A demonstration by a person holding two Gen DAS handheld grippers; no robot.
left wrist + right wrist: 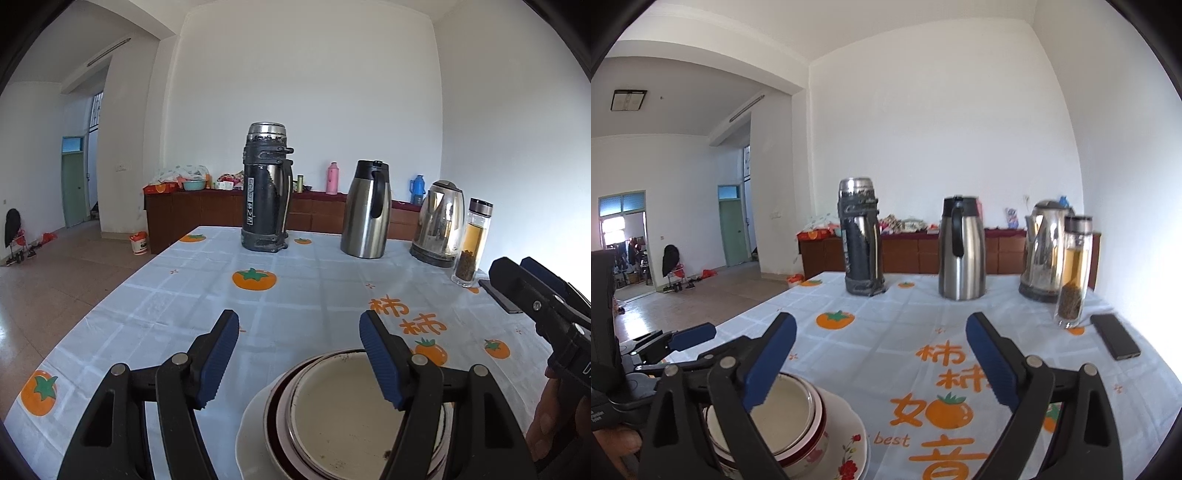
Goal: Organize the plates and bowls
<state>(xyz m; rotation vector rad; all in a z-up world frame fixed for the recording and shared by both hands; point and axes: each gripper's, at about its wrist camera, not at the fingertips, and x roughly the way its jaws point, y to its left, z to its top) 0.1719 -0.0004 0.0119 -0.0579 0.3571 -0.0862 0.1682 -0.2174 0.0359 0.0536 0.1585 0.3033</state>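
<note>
The tabletop fills the lower frame of both views. At bottom centre, bowls sit nested on a flowered plate, so the stacking looks largely done. The left hand-held gripper and right hand-held gripper are spread wide, holding nothing.

stacked bowls cut off by bottom edge, partly hidden behind left claw

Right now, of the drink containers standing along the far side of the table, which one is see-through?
The glass bottle at the right end, beside the phone: amber liquid and dark leaves show through it. The flask, jug and kettle are opaque metal.
</note>
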